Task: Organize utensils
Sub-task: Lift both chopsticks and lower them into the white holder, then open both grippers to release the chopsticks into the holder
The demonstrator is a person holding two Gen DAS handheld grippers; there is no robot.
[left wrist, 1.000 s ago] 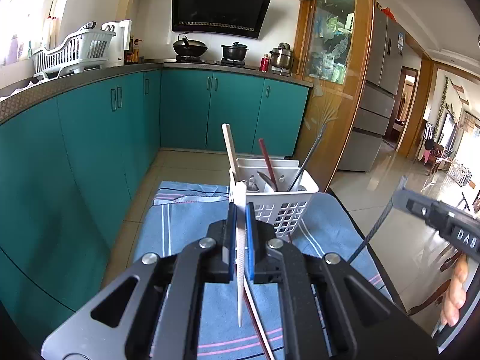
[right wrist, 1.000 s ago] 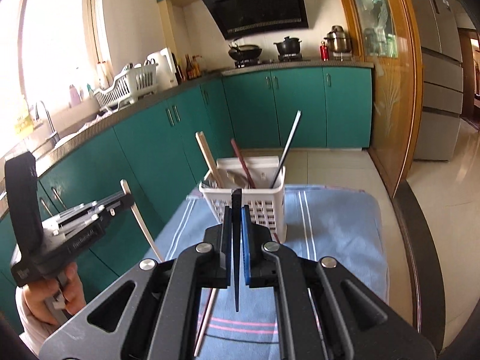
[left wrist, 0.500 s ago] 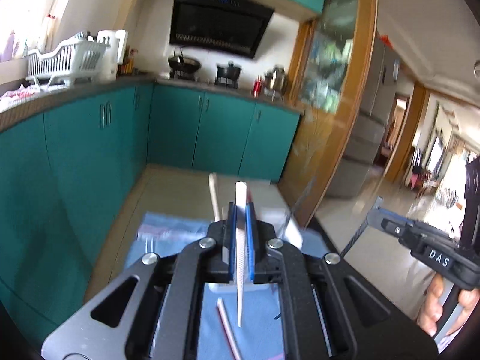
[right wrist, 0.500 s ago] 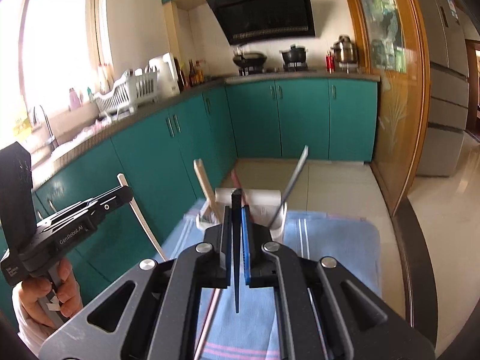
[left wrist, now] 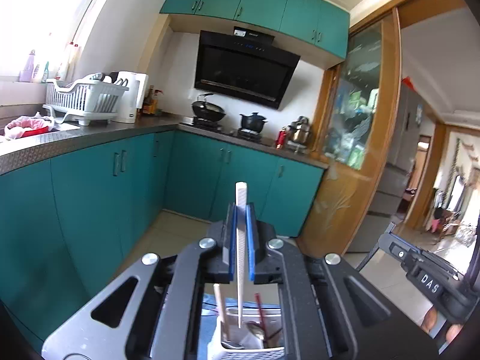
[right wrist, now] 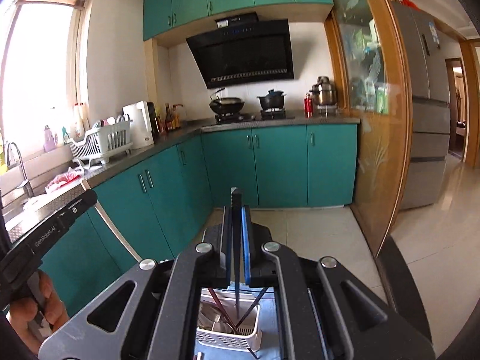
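Observation:
My left gripper (left wrist: 241, 210) is shut on a white chopstick (left wrist: 241, 258) that stands upright, its thin end hanging over the white slotted basket (left wrist: 252, 352) far below. In the basket lean a beige chopstick (left wrist: 220, 303), a red chopstick (left wrist: 260, 309) and a spoon (left wrist: 255, 328). My right gripper (right wrist: 237, 210) is shut on a black chopstick (right wrist: 236, 258), also upright above the basket (right wrist: 228, 342). Each gripper shows in the other's view: the right gripper (left wrist: 420, 270) at the right edge, the left gripper (right wrist: 60, 225) at the left edge in a hand.
The basket stands on a blue striped cloth (right wrist: 270, 315). Teal cabinets (left wrist: 90, 210) line the left and far walls under a counter with a dish rack (left wrist: 84, 99) and stove pots (right wrist: 228, 103). A wooden glass door frame (right wrist: 375, 150) and a fridge (right wrist: 426, 105) stand to the right.
Both grippers have risen with their chopsticks. The basket has dropped from the middle of each view to the bottom, seen only through the gap behind the fingers.

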